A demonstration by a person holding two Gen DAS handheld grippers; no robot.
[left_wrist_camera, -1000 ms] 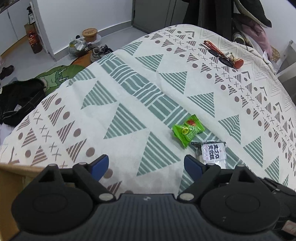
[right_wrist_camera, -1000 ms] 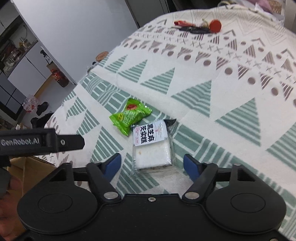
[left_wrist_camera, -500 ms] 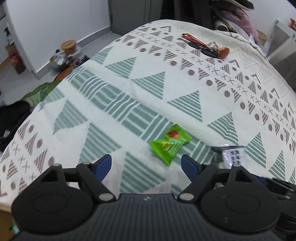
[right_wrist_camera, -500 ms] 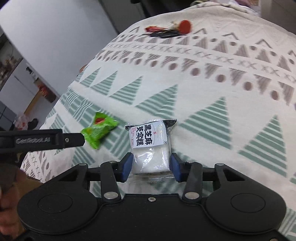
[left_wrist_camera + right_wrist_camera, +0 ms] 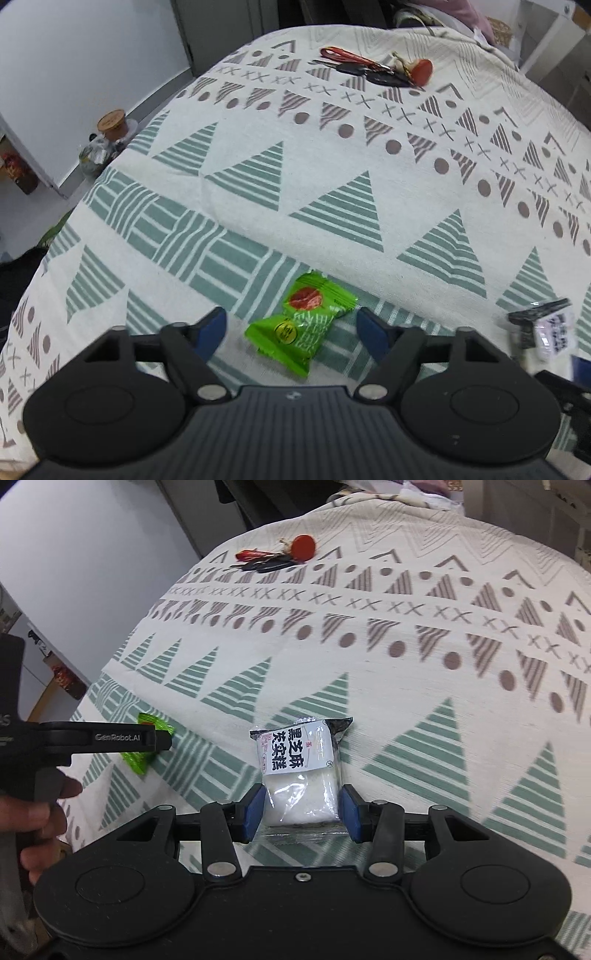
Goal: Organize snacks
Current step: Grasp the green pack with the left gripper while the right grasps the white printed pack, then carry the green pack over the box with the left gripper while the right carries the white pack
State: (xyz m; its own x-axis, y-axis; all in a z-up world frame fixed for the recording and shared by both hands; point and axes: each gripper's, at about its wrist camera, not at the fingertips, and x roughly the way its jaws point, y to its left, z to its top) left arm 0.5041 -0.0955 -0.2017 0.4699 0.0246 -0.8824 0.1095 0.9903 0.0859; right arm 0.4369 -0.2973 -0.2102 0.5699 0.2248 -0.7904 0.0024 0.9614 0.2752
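Note:
A green snack packet (image 5: 303,319) with a red spot lies on the patterned tablecloth (image 5: 258,177), right between the blue pads of my left gripper (image 5: 291,328), which is open around it. My right gripper (image 5: 301,808) is shut on a clear packet of white cake with a black-and-white label (image 5: 301,771), its pads pressing both sides. In the right wrist view the left gripper (image 5: 147,738) reaches in from the left over the green packet (image 5: 146,760). The white packet (image 5: 550,328) shows blurred at the left wrist view's right edge.
A bunch of keys with a red strap and red tag (image 5: 373,70) lies at the table's far end. A person's hand (image 5: 33,812) holds the left tool. On the floor to the left stand a jar with a cork lid (image 5: 110,123) and clutter.
My left gripper moved forward and right until the green packet sits between its open fingers. My right gripper closed on the white cake packet and now holds it.

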